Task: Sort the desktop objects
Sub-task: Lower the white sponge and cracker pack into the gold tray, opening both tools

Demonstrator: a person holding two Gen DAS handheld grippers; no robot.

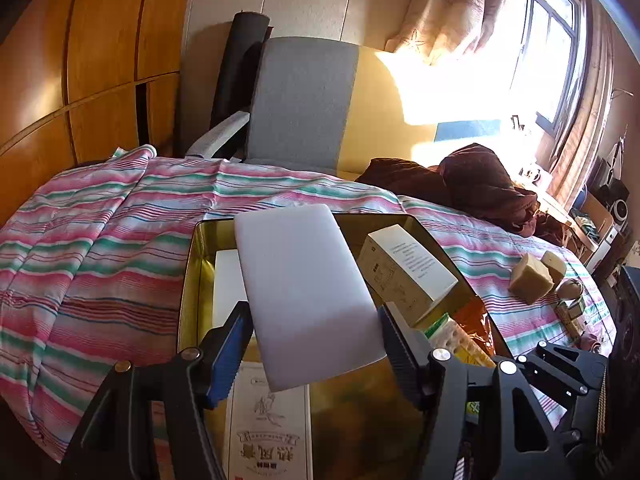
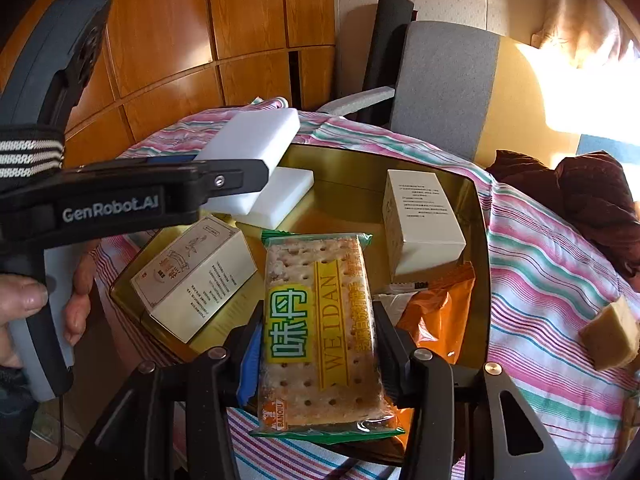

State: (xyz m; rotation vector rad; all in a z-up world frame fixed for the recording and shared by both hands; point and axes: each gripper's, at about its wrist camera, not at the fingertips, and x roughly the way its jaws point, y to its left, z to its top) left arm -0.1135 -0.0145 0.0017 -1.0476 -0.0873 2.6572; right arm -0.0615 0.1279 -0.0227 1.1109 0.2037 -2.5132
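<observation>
My left gripper (image 1: pixel 316 332) is shut on a white slab (image 1: pixel 304 280), tilted above the left part of a gold tin tray (image 1: pixel 192 280). The right wrist view shows that gripper (image 2: pixel 256 172), in a person's hand (image 2: pixel 24 300), with the slab (image 2: pixel 256 140) over the tray's far left corner. My right gripper (image 2: pixel 318 340) is shut on a cracker packet (image 2: pixel 320 328) over the near edge of the tray (image 2: pixel 352 168). Inside lie a second white slab (image 2: pixel 284 196), a printed carton (image 2: pixel 192 276), a white box (image 2: pixel 420 220) and an orange packet (image 2: pixel 440 312).
The tray sits on a pink and green striped cloth (image 1: pixel 100 240). Tan blocks (image 1: pixel 530 276) and small items lie on the cloth to the right. Behind are a brown bundle (image 1: pixel 480 180), a grey chair (image 1: pixel 300 100) and wooden cabinets (image 1: pixel 100 40).
</observation>
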